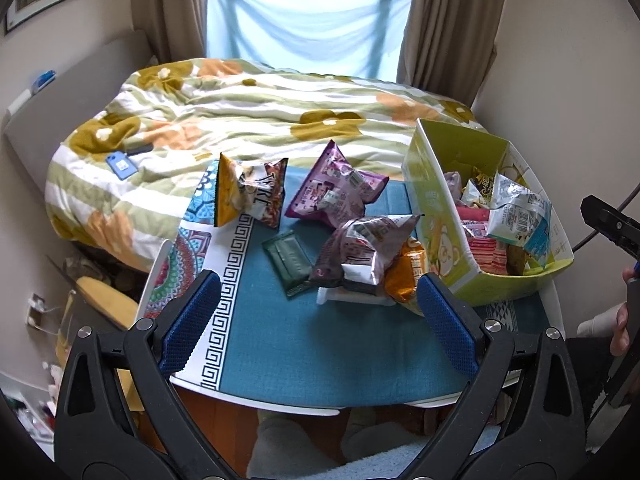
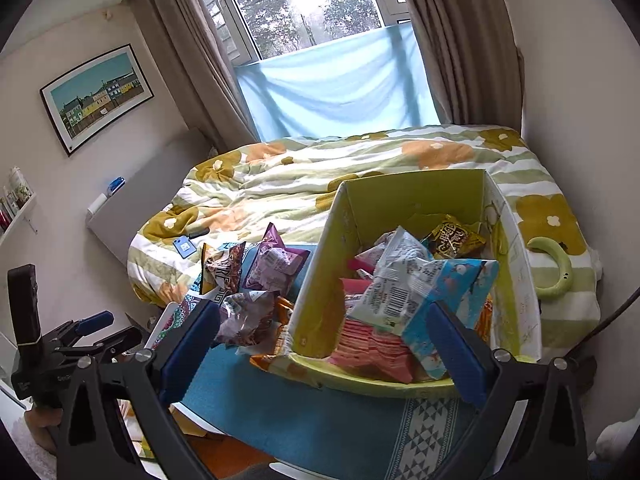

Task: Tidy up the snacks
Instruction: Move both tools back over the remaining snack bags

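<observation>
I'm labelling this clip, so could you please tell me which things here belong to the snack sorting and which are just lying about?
Belonging to the job:
- green box of snacks
- purple bag
- yellow bag
- dark green packet
- white-and-blue bag

Lying about:
- blue card on the quilt
- green ring
- framed picture

My left gripper (image 1: 318, 320): black angular arms, silver screws, blue textured pads (image 1: 190, 326). Right gripper (image 2: 320, 356) matches, with a thin black cable (image 2: 618, 312) beside it.
</observation>
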Demonstrator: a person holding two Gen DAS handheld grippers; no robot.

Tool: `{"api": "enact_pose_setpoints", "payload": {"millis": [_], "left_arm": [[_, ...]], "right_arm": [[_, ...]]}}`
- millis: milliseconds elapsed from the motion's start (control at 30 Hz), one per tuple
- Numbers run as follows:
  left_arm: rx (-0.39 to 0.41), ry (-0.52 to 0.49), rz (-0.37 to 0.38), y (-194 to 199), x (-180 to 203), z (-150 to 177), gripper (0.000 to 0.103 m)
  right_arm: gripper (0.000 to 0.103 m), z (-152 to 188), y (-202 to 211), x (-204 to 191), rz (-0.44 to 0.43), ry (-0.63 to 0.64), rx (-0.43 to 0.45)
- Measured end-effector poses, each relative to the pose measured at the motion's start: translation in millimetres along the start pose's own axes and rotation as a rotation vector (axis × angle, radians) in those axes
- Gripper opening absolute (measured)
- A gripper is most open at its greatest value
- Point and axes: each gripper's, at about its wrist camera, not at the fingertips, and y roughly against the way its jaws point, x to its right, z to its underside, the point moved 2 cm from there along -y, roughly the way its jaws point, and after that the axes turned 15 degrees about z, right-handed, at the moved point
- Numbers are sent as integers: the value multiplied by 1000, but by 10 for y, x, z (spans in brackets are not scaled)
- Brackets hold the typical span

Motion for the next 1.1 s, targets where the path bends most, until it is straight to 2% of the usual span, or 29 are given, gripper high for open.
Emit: {"api": "enact_pose_setpoints", "payload": {"millis": [367,600,900,1100], "left_arm": [[-77,-50,63,-101,-888,-307,98],[-117,-95,129,-343,-1402,-613,98],[-214,-127,259,-1172,-1855,-1004,98],[-293,-79,312,-1901,-2095,-1093,98]], "right_arm": [[102,49,-229,-818,84,-59,-26],[102,109,-519,-1335,137,-96,-71],[102,174,-1009,-1705,232,-173,-163],[102,238,-1303,-1798,304,-187,-210]]}}
